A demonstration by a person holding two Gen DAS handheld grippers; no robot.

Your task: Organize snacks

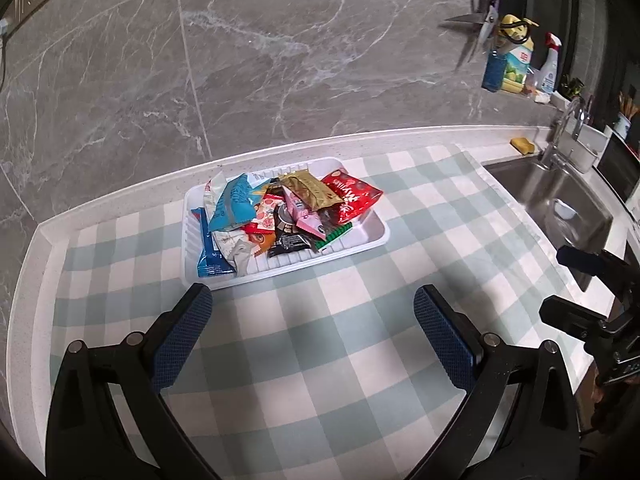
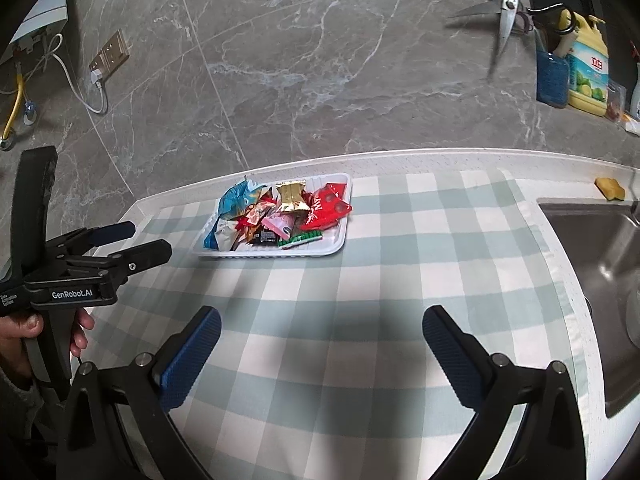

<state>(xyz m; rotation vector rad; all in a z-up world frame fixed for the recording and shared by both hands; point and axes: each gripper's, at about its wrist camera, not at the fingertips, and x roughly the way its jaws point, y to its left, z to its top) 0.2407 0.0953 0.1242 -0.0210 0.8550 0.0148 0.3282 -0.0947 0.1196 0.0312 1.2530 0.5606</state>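
Note:
A white tray (image 1: 368,236) (image 2: 340,240) sits on the checked cloth near the back wall, piled with several snack packets: a light blue bag (image 1: 234,204) (image 2: 236,200), a gold packet (image 1: 310,190) (image 2: 291,196), a red bag (image 1: 352,196) (image 2: 326,210) and a pink packet (image 1: 302,212) (image 2: 278,224). My left gripper (image 1: 312,312) hovers open just in front of the tray, nothing between its fingers. My right gripper (image 2: 320,332) stands open further back over the cloth, also empty. The left gripper (image 2: 148,240) shows at the left of the right wrist view, held by a hand (image 2: 78,330).
A steel sink (image 1: 560,204) (image 2: 592,252) with a tap (image 1: 566,128) lies to the right. A yellow sponge (image 1: 522,145) (image 2: 610,189) rests on the counter's back edge. Detergent bottles (image 1: 516,64) (image 2: 588,72) and hanging scissors (image 1: 486,20) (image 2: 506,12) are at the wall, upper right.

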